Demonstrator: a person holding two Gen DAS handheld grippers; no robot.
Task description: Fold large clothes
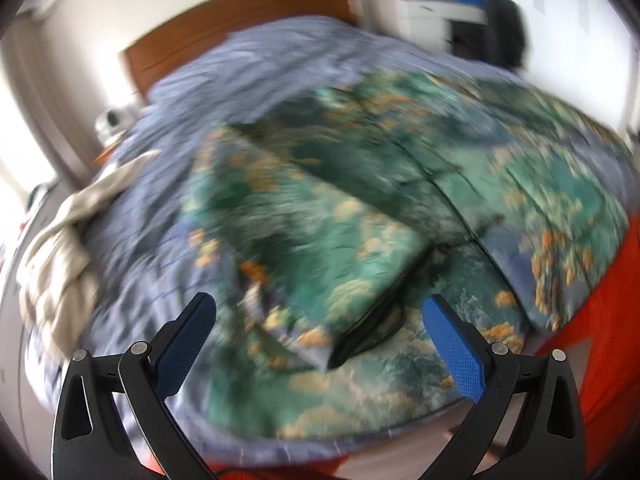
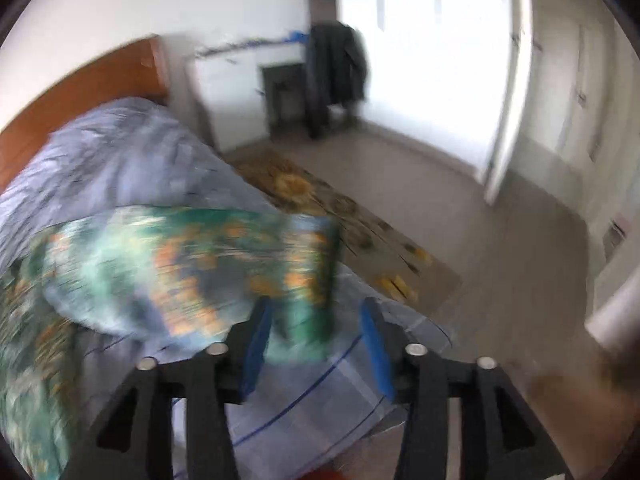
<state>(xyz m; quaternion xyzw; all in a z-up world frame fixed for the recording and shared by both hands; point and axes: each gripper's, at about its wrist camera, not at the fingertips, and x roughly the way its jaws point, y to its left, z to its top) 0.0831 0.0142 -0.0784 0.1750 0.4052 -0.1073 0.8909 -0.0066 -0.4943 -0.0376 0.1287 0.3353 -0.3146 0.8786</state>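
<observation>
A large green cloth printed with orange flowers lies spread over the bed, one flap folded back across its middle. My left gripper hovers over its near edge, wide open, with nothing pressed by its blue pads. In the right wrist view a corner of the same cloth reaches between the fingers of my right gripper. The jaws stand apart and the right pad is clear of the fabric. Both views are blurred by motion.
A blue-grey duvet covers the bed below a wooden headboard. A beige cloth lies bunched at the left edge and an orange-red sheet shows at the right. Beside the bed lie a patterned rug and a dark coat hanging by a desk.
</observation>
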